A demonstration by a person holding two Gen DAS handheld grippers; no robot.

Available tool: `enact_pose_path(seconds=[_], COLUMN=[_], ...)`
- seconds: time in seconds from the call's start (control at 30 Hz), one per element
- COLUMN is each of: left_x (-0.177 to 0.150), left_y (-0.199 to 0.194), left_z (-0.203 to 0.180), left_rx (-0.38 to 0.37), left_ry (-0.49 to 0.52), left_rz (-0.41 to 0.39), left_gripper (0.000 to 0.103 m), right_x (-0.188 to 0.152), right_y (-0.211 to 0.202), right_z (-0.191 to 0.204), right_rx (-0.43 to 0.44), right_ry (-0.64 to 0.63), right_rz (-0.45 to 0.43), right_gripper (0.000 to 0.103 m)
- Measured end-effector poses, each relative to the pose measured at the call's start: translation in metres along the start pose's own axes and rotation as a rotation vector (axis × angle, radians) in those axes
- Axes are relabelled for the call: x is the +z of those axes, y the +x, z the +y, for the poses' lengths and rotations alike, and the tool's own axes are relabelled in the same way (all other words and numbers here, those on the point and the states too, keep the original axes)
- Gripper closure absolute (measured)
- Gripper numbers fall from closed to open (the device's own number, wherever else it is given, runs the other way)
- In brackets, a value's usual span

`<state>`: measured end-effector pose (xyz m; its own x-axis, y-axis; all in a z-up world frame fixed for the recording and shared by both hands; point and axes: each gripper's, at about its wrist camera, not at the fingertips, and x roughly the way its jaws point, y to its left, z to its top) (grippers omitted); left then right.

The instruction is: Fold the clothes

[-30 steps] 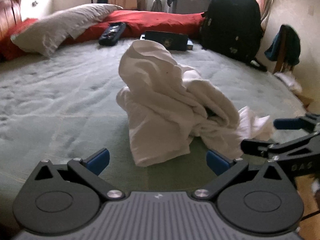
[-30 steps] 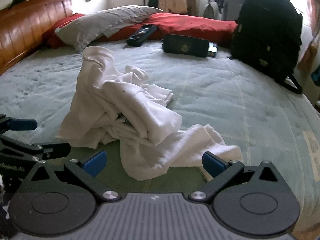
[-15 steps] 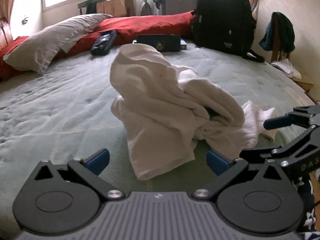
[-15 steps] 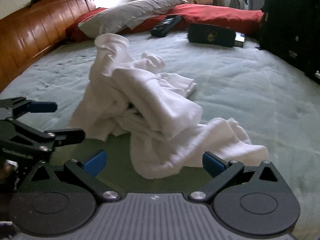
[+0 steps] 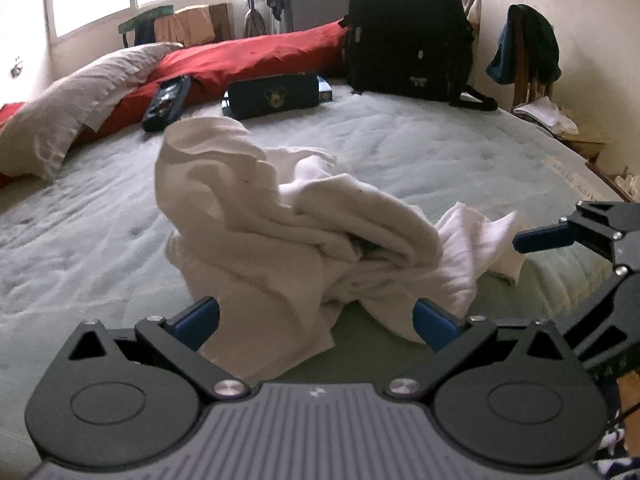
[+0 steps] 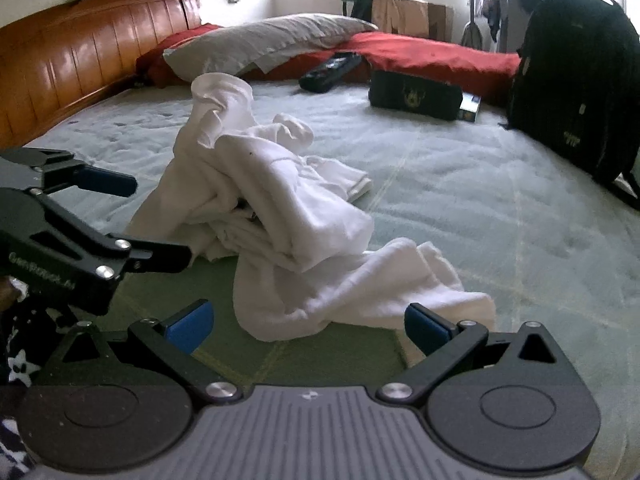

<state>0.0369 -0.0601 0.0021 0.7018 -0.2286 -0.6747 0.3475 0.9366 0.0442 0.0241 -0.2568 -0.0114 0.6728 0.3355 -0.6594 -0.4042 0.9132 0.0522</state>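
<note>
Both the left gripper [image 5: 316, 320] and right gripper [image 6: 306, 322] gape before the crumpled white cotton garment [image 5: 288, 236]. Only the right wrist view shows the glossy curved wooden headboard [image 6: 80, 60]; only the left shows a chair draped in dark cloth [image 5: 528, 48].

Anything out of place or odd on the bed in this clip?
Only the white garment stands out: it lies in a crumpled, twisted heap mid-bed, one end standing up, not yet folded. Both the left gripper and the right gripper are open and hold nothing. Nothing looks spilled or damaged.

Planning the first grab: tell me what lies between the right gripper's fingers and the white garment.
Only bare green bed cover shows there in the right wrist view. The right gripper is open, and the crumpled white garment begins just beyond its fingers.
</note>
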Motion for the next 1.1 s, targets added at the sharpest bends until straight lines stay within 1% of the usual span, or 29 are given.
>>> enact_pose_path(seconds=[0.2,0.3,0.37,0.4,0.43,0.47,0.57,0.63,0.87,0.93,0.97,1.03,1.07,1.1], left_x=[0.003,0.005,0.005,0.005,0.005,0.005,0.004,0.003,0.003,0.001,0.000,-0.001,-0.001,-0.001], left_y=[0.004,0.006,0.007,0.007,0.007,0.007,0.004,0.002,0.004,0.007,0.008,0.008,0.008,0.008], left_z=[-0.011,-0.016,-0.018,-0.019,-0.018,-0.017,-0.013,-0.012,0.001,0.005,0.007,0.011,0.013,0.015], left_rx=[0.014,0.021,0.018,0.013,0.008,0.005,0.005,0.002,-0.039,-0.030,-0.021,-0.017,-0.018,-0.021], left_ry=[0.031,0.046,0.049,0.045,0.036,0.025,0.012,0.007,-0.050,-0.054,-0.056,-0.063,-0.066,-0.070], left_rz=[0.010,0.015,0.019,0.023,0.027,0.029,0.022,0.016,0.005,0.007,0.008,0.004,0.000,-0.006], left_gripper=[0.004,0.010,0.020,0.027,0.032,0.033,0.042,0.051,0.056,0.056,0.058,0.074,0.080,0.090], right_x=[-0.005,-0.009,-0.011,-0.012,-0.012,-0.013,-0.015,-0.016,-0.016,-0.016,-0.016,-0.016,-0.017,-0.017], right_y=[-0.006,-0.008,-0.008,-0.008,-0.008,-0.008,-0.011,-0.012,-0.017,-0.018,-0.018,-0.019,-0.019,-0.019], right_z=[-0.011,-0.016,-0.018,-0.019,-0.020,-0.020,-0.020,-0.020,-0.014,-0.012,-0.011,-0.009,-0.009,-0.008], right_rx=[0.023,0.030,0.038,0.043,0.048,0.050,0.053,0.055,0.051,0.047,0.045,0.042,0.041,0.040], right_ry=[0.044,0.062,0.073,0.081,0.089,0.094,0.101,0.101,0.088,0.080,0.077,0.072,0.069,0.067], right_rz=[-0.023,-0.029,-0.030,-0.030,-0.030,-0.029,-0.034,-0.039,-0.057,-0.058,-0.057,-0.058,-0.058,-0.058], right_gripper=[0.000,0.001,0.007,0.008,0.010,0.011,0.012,0.012,0.012,0.012,0.012,0.012,0.012,0.012])
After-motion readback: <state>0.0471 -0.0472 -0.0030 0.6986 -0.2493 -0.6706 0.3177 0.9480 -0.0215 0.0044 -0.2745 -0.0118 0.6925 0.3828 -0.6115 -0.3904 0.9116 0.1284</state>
